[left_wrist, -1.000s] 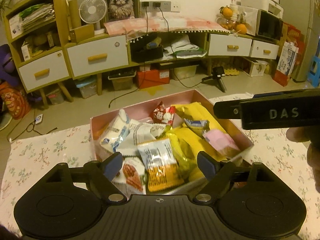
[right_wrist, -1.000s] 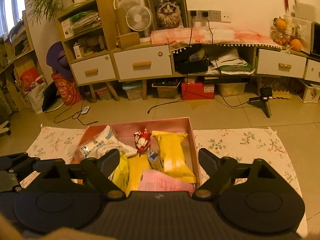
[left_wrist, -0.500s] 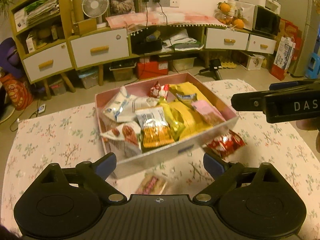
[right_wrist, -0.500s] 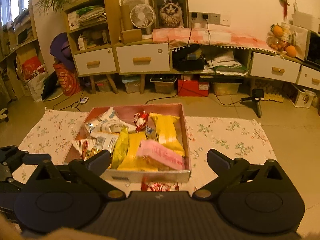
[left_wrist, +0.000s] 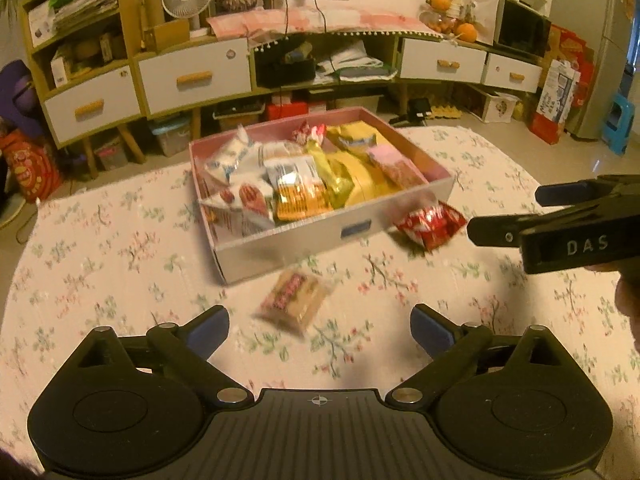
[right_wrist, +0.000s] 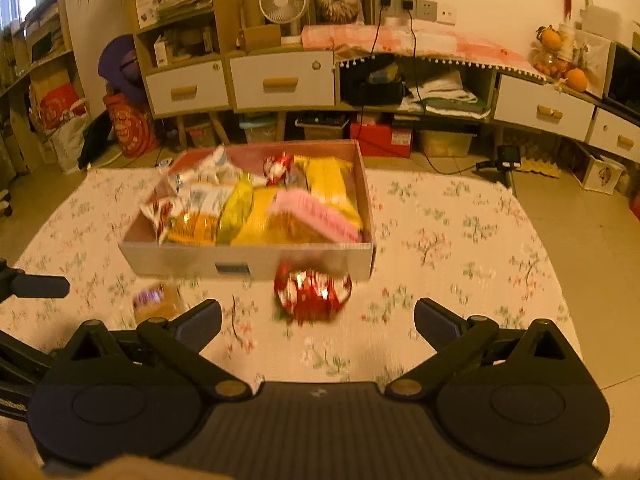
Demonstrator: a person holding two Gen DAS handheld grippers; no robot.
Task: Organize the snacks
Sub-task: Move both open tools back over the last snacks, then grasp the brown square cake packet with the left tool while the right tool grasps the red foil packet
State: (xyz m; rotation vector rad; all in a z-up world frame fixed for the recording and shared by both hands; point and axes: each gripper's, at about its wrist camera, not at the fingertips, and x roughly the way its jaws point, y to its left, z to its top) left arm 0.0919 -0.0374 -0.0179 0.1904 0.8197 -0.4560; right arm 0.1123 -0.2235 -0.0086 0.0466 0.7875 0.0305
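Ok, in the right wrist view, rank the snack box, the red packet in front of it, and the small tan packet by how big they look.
1. Snack box, clearly largest.
2. Red packet.
3. Tan packet, smallest, though blurred and partly hidden behind the right gripper, so its full size is unsure.

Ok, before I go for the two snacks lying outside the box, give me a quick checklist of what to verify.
1. Left tool open and empty: ok.
2. Right tool open and empty: ok.
3. Red snack clear to grab: ok, it lies on the cloth just in front of the box, ahead of the right tool.
4. Tan snack clear to grab: ok, it lies apart from the box, ahead of the left tool.
5. Room in the box for both: cannot tell, it already looks full.
6. Sharp view of the snacks: not ok, both are blurred.
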